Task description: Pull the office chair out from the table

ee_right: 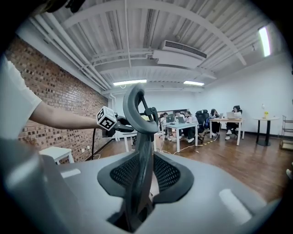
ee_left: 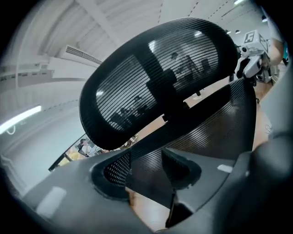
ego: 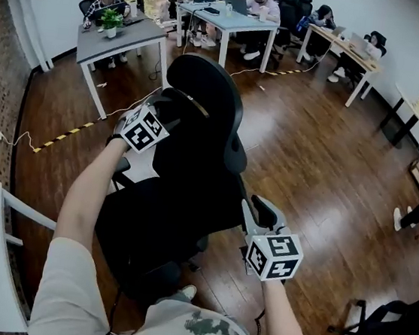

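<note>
Gripping the office chair [ego: 152, 232] from behind, both tools are clamped on its black mesh backrest [ego: 194, 172]. The left gripper [ee_left: 147, 170] has its fingers [ee_left: 114, 170] partly closed around the backrest's upper left edge, just under the headrest [ee_left: 155, 77]. The right gripper [ee_right: 145, 176] pinches the right edge lower down, its pads [ee_right: 170, 173] pressed against either side. The chair stands on the wood floor [ego: 310, 152], well apart from the grey table [ego: 127, 39] beyond.
</note>
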### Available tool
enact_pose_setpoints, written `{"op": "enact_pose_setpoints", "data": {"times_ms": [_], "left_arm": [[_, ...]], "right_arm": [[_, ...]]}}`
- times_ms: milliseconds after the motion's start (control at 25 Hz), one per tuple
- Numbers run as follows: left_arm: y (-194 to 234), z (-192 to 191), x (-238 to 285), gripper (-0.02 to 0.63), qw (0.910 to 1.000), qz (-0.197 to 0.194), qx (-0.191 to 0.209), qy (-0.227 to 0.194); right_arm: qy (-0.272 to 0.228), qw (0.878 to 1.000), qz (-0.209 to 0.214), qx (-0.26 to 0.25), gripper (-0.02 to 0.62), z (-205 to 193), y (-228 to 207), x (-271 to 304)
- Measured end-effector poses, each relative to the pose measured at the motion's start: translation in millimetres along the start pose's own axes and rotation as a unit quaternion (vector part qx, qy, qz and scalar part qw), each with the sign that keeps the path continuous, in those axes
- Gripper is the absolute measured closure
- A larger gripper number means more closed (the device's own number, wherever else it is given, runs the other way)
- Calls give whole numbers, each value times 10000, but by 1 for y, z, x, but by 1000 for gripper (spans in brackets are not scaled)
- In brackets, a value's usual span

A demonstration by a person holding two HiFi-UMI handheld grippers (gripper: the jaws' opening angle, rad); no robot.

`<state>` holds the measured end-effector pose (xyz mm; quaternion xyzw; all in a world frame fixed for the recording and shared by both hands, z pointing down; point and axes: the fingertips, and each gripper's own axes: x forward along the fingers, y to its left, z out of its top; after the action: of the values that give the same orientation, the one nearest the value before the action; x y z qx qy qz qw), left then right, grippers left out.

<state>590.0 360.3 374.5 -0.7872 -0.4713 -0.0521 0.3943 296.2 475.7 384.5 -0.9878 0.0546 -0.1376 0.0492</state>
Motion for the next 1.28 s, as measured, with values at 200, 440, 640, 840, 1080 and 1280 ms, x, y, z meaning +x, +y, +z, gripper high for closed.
{"op": "enact_pose_setpoints", "data": {"times_ms": [200,440,640,840,1080,1280], "left_arm": [[-43,35,-51,430,9957,459,-603,-543],[-125,88,-111,463,9814,755,-1254,-1241],[-201,122,-161,476,9674,833,-1773,-1605],[-283,155,-200,515,9458,921,-2435,-1939],[-364,168,-232,533,9286,1030,-2987,-1948],[-395,177,-253,565,9185,1270,-3235,-1888]], "right_arm": [[-167,9994,233,-184,546,-5,-3,-38],[-452,9971,549,-256,575,-10,-2,-94],[-587,9941,831,-380,594,-21,16,-131],[-724,9904,1126,-348,594,-31,23,-169],[-842,9855,1443,-296,594,-47,30,-211],[-824,9816,1682,-362,595,-57,41,-232]]}}
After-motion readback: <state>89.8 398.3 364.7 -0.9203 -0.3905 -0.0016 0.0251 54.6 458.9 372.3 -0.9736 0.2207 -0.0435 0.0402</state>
